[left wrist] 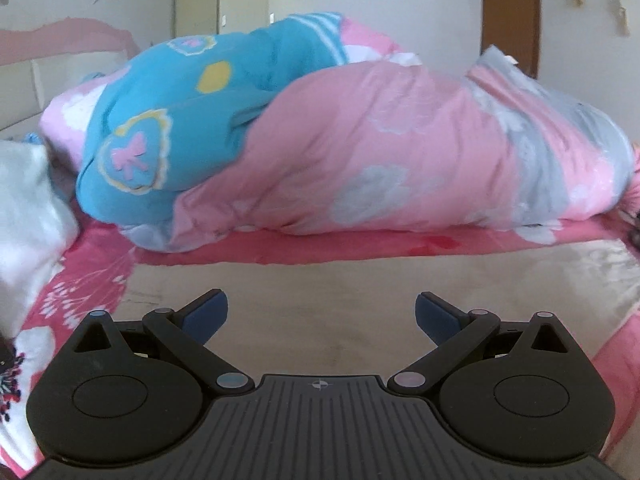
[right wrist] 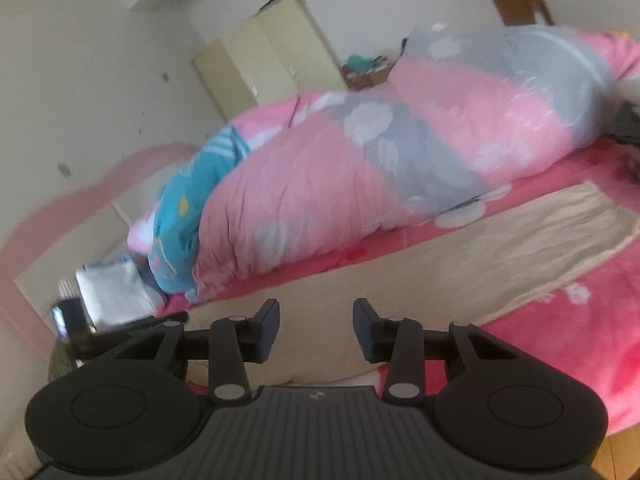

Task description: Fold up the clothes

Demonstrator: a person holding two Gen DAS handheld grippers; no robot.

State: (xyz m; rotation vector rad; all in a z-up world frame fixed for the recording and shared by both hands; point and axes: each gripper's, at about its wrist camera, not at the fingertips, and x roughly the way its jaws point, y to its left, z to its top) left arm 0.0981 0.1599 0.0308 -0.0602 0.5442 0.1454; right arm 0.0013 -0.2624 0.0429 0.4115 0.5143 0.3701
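Nearest the left wrist camera, the left gripper [left wrist: 322, 314] stands spread wide with nothing between its blue pads, hovering over the flat beige cloth garment [left wrist: 360, 312] spread on the bed. In the right wrist view, the right gripper [right wrist: 316, 328] is only part-way spread, its dark pads apart and pinching nothing, above the near end of the same beige garment [right wrist: 460, 264]. There the garment runs as a long, wrinkled strip off to the right, with a seamed hem along its lower edge.

The garment lies on the bright pink flowered bedsheet [left wrist: 88, 280], apart from the bulky pink-and-grey flowered quilt [left wrist: 380, 152] heaped just behind it. On that heap sits a turquoise cushion with bow-patterned heart patches [left wrist: 160, 120], and a white pillow [left wrist: 28, 208] rests at the left edge. Farthest back are a cream wardrobe [right wrist: 264, 52] and a brown door [left wrist: 510, 12].

Judging by this, the garment looks laid out or perhaps folded lengthwise once; whether layers are stacked cannot be told. Neither gripper grips it, so further folds seem left.
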